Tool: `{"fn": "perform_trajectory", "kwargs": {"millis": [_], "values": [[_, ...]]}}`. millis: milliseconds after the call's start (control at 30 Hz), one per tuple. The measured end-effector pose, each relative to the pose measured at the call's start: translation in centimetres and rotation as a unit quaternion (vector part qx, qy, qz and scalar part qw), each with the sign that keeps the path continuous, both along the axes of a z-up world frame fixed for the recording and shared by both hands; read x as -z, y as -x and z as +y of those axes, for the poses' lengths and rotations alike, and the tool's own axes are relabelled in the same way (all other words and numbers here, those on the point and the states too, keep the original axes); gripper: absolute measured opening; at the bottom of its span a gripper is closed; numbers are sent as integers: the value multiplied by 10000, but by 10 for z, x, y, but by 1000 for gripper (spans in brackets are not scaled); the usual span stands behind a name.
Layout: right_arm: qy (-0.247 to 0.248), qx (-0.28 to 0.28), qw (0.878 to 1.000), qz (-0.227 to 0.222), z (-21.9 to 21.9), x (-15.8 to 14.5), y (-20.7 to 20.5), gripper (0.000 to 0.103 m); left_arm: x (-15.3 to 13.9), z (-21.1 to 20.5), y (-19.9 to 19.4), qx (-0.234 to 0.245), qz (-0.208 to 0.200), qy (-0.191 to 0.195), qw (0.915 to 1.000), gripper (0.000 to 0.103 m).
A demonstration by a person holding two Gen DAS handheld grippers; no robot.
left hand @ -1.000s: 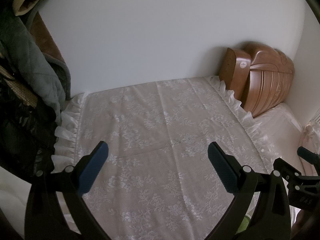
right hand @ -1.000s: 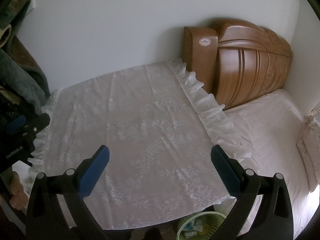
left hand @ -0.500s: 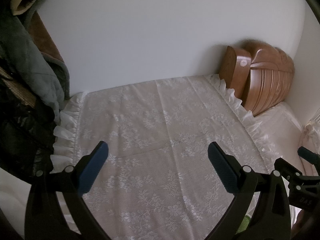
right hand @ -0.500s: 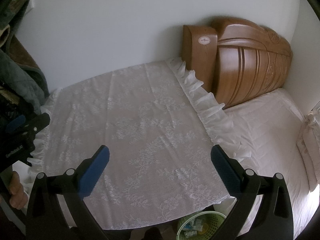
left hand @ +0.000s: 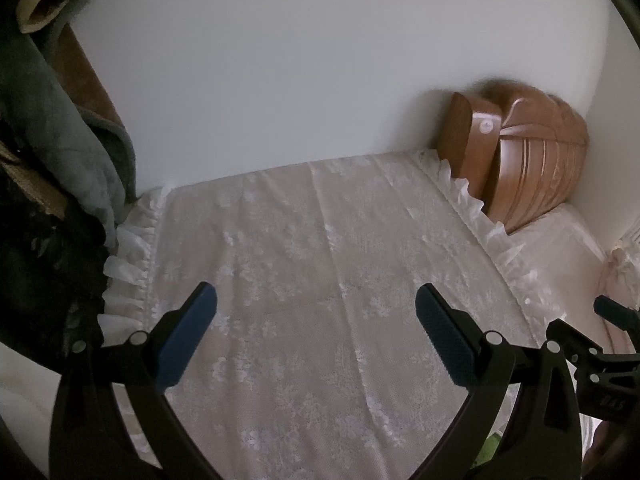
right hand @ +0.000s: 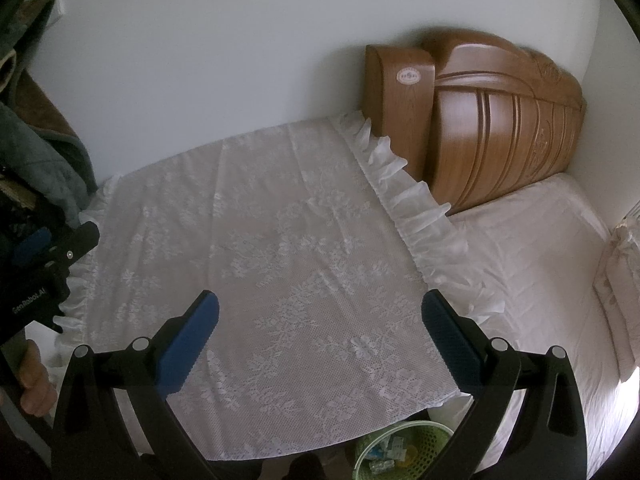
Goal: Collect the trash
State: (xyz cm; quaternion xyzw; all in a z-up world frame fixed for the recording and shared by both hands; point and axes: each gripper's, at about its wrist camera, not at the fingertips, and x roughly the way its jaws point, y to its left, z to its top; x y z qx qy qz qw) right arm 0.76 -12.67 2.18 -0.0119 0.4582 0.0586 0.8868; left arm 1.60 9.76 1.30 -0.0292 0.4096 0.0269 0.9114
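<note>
Both the left hand-held gripper (left hand: 316, 320) and the right hand-held gripper (right hand: 320, 328) are hanging wide open with nothing in them over the lace-covered desk (right hand: 260, 240), while the green trash basket (right hand: 394, 446) is sitting on the floor below its near edge.

green basket (right hand: 420, 430) | upright, floor at bed's foot | holds wrappers (right hand: 386, 454), possibly paper

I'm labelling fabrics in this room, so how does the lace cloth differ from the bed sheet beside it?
The lace cloth has a white floral pattern and a ruffled edge; the bed sheet is plain and has no frill. The lace cloth is see-through, with a pinkish surface showing beneath it; the bed sheet looks opaque. The lace cloth's ruffle overlaps the bed sheet. Both are pale and lie flat.
</note>
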Motion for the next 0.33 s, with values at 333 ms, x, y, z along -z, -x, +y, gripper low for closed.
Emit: {"fn": "perform_trajectory", "kwargs": {"millis": [333], "values": [[12,1,10000,15,2,0,-2,101,2,5,-6,-42,156,126,9998,95]]}}
